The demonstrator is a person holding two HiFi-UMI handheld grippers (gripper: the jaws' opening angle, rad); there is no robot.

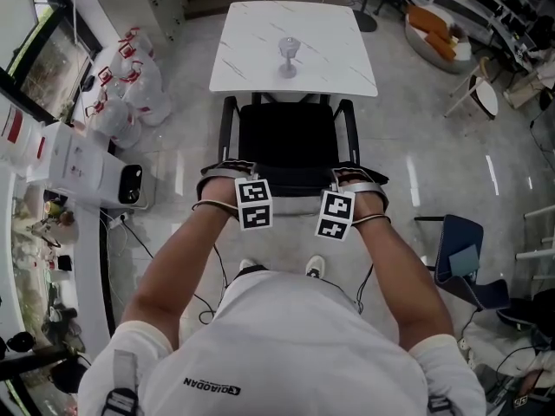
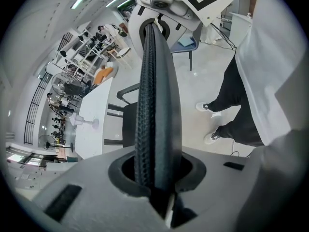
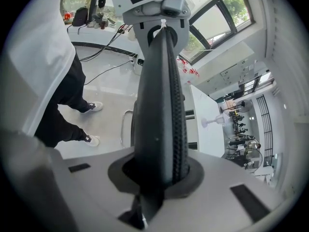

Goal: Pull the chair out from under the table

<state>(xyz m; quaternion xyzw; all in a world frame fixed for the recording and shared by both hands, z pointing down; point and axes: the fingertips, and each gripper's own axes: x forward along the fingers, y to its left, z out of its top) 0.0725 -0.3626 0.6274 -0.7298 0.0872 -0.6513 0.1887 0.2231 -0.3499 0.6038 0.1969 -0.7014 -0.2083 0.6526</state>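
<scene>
A black chair (image 1: 286, 137) with chrome arms stands tucked against the near edge of a white marble-look table (image 1: 251, 46), on which a glass goblet (image 1: 288, 57) stands. My left gripper (image 1: 227, 173) is shut on the left end of the chair's backrest top edge (image 1: 290, 180). My right gripper (image 1: 357, 178) is shut on its right end. In the left gripper view the ribbed black backrest edge (image 2: 157, 105) runs up between the jaws of the left gripper (image 2: 154, 175). The right gripper view shows that backrest edge (image 3: 161, 110) clamped in the right gripper (image 3: 159, 178).
White plastic bags (image 1: 126, 85) and a white box (image 1: 87, 167) lie on the floor at the left. A blue chair (image 1: 464, 254) stands at the right. The person's shoes (image 1: 316, 267) are right behind the chair, with cables trailing on the floor.
</scene>
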